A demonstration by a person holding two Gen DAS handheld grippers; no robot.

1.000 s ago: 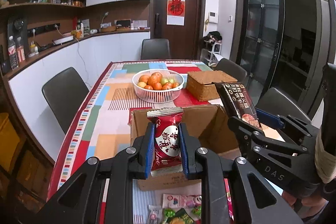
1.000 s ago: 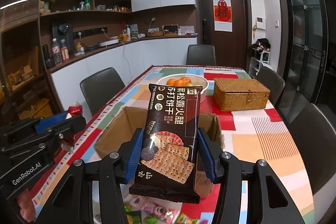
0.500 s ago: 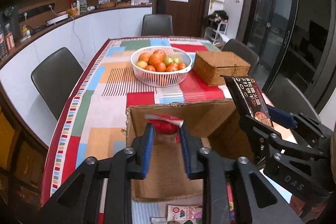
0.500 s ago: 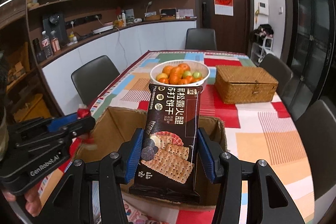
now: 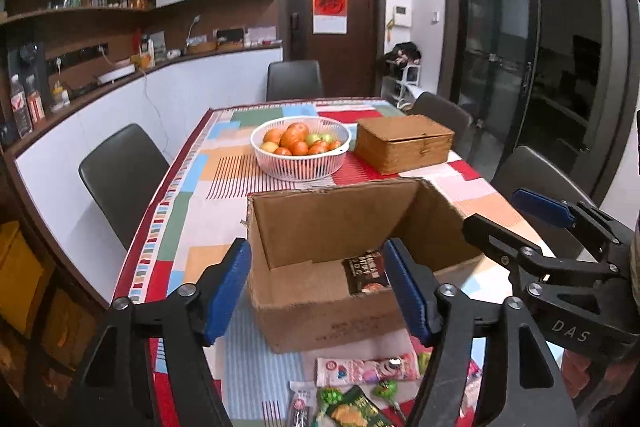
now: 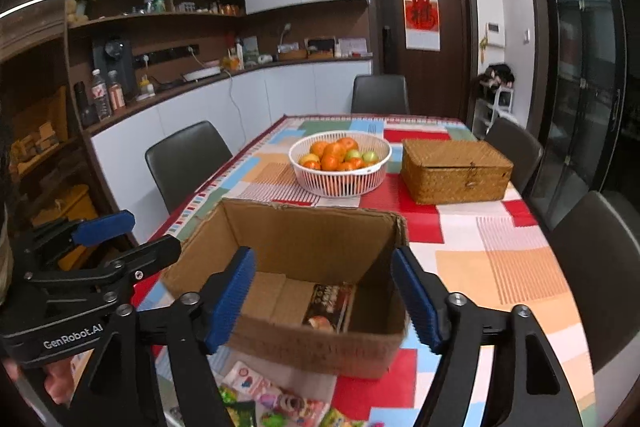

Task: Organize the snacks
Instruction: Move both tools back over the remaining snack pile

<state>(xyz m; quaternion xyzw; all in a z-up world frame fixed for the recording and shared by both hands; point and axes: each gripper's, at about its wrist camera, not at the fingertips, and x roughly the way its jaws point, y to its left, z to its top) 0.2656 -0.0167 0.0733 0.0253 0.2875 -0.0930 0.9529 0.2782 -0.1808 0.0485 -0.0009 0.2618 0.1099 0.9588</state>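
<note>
— Hovering over the cardboard box (image 5: pixel 336 259), the left gripper (image 5: pixel 320 291) and right gripper (image 6: pixel 324 295) gape wide, empty; the cracker packet (image 6: pixel 330 307) lies inside.

— Fetch the loose snacks (image 5: pixel 366 367) at the table's near edge next, one apiece.

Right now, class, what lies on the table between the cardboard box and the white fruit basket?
Nothing: only bare tablecloth between the box and the basket, clearest in the right wrist view.
</note>
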